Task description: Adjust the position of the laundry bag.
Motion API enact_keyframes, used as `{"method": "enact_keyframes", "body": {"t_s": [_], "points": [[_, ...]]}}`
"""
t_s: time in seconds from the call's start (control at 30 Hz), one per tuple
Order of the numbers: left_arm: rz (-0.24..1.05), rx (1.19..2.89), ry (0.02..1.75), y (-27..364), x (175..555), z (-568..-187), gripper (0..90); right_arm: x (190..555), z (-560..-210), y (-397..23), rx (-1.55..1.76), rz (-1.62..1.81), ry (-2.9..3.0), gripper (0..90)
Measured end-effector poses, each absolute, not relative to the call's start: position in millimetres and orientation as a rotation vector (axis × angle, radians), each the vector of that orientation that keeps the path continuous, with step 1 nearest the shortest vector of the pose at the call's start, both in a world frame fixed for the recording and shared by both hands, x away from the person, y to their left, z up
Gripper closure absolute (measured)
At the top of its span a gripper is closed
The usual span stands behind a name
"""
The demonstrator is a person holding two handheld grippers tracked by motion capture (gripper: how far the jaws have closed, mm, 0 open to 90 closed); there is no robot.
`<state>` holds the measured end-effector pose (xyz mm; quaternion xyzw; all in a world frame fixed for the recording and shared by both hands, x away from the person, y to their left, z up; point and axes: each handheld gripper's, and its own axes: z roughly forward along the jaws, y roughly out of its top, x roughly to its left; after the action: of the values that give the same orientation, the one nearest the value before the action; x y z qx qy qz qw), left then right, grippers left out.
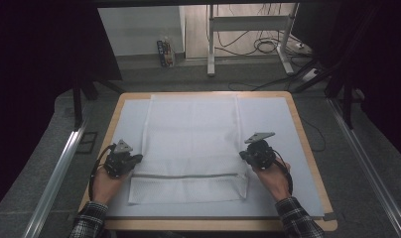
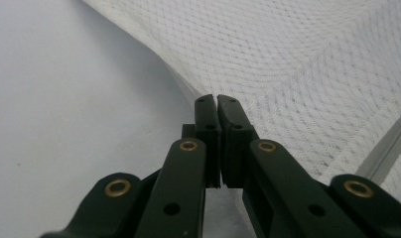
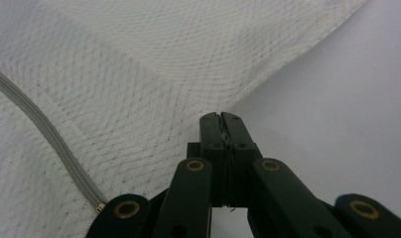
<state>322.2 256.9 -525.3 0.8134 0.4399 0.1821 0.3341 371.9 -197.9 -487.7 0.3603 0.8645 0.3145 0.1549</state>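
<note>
Both grippers, left gripper (image 1: 134, 161) and right gripper (image 1: 245, 154), are clamped on opposite side edges of the white mesh laundry bag (image 1: 191, 139), probably to fold it evenly.

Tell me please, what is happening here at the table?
A person holds a gripper in each hand and works on a white mesh laundry bag spread on a pale mat. The left gripper is shut on the bag's left edge and the right gripper is shut on its right edge. The bag's near part, by the grey zipper, looks slightly raised, as if they are lifting or folding it.
</note>
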Motion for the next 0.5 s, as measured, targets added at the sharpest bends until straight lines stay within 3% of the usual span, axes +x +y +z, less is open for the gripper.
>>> {"method": "enact_keyframes", "body": {"t_s": [0.5], "points": [[0.467, 2.181, 1.076, 240.9, 307.8, -523.1, 88.4, 347.6, -484.3, -219.8, 1.058, 0.921, 2.472, 87.9]]}}
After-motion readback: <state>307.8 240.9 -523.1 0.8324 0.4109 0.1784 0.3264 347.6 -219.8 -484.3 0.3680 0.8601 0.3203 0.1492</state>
